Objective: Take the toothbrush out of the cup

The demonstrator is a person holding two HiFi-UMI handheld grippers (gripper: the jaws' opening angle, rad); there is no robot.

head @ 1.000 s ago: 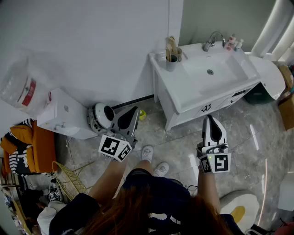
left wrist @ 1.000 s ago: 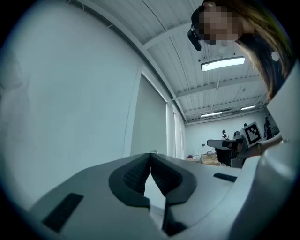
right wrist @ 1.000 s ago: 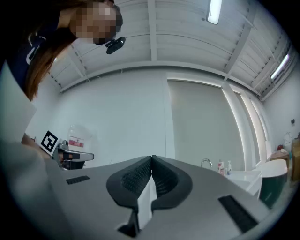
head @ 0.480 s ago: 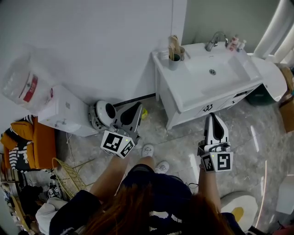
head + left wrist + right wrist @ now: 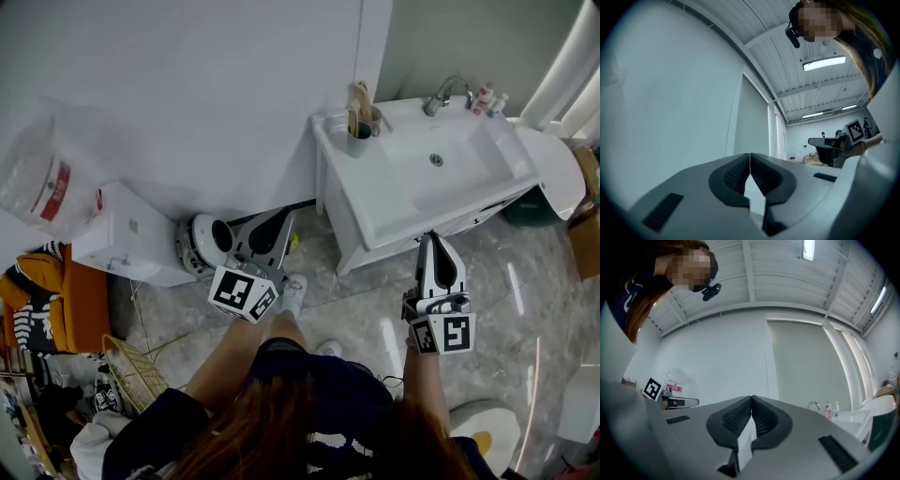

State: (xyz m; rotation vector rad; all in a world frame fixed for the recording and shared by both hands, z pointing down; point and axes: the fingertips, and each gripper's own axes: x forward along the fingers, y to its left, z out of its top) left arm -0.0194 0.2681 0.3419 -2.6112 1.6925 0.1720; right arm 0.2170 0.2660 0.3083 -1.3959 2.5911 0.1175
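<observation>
A grey cup (image 5: 359, 140) stands on the back left corner of the white vanity sink (image 5: 394, 202), with pale wooden toothbrush handles (image 5: 355, 105) sticking up out of it. My left gripper (image 5: 285, 217) hangs over the floor, short of the vanity's left side, jaws shut and empty (image 5: 750, 157). My right gripper (image 5: 433, 238) hovers just in front of the vanity's front edge, also shut on nothing (image 5: 751, 400). Both are well short of the cup. The right gripper view catches the faucet (image 5: 813, 405), not the cup.
A faucet (image 5: 446, 91) and small bottles (image 5: 488, 97) sit at the sink's back. A round white appliance (image 5: 199, 242), a white box (image 5: 127, 239) and a wire basket (image 5: 133, 367) lie on the floor at left. A green bin (image 5: 531, 201) stands right of the vanity.
The person has stepped towards the sink, one foot forward. Both grippers moved with the body closer to the vanity, jaws staying shut.
</observation>
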